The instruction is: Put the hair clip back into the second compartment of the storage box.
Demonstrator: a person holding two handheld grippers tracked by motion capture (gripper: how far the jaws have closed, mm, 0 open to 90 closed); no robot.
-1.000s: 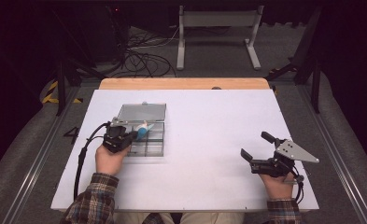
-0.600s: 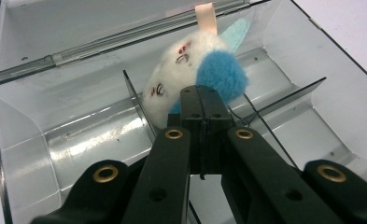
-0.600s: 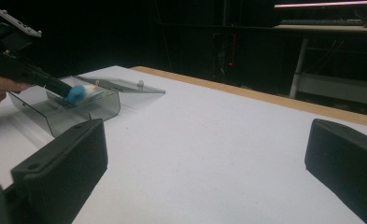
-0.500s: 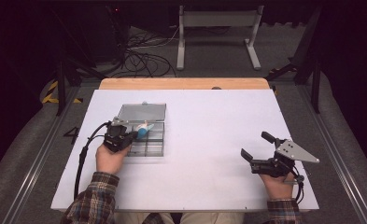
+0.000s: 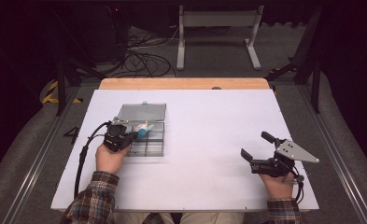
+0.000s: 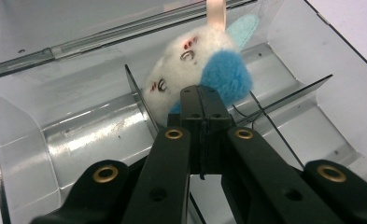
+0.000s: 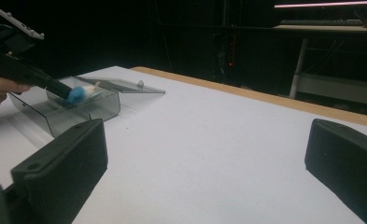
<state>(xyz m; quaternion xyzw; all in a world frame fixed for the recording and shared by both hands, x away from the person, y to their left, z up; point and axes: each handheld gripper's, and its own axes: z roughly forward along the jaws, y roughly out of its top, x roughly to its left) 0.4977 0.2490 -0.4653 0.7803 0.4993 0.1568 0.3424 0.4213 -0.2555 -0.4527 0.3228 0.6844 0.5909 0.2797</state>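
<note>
A clear plastic compartment box (image 5: 149, 148) lies on the white table (image 5: 209, 116) with its lid (image 5: 142, 112) folded back. A small white and blue plush toy (image 5: 144, 128) sits in a rear compartment, leaning over a divider (image 6: 135, 91). My left gripper (image 5: 135, 134) reaches into the box, shut. In the left gripper view its tips (image 6: 202, 93) rest against the toy's (image 6: 190, 60) blue part, and nothing shows between the pads. My right gripper (image 5: 257, 145) stands open and empty near the table's right front. From the right gripper view the box (image 7: 74, 116) and toy (image 7: 78, 93) are far off.
A wooden strip (image 5: 186, 83) runs along the table's far edge. Beyond it on the floor are cables (image 5: 144, 51) and a grey metal stand (image 5: 218, 28). Bare white table surface lies between the box and my right gripper.
</note>
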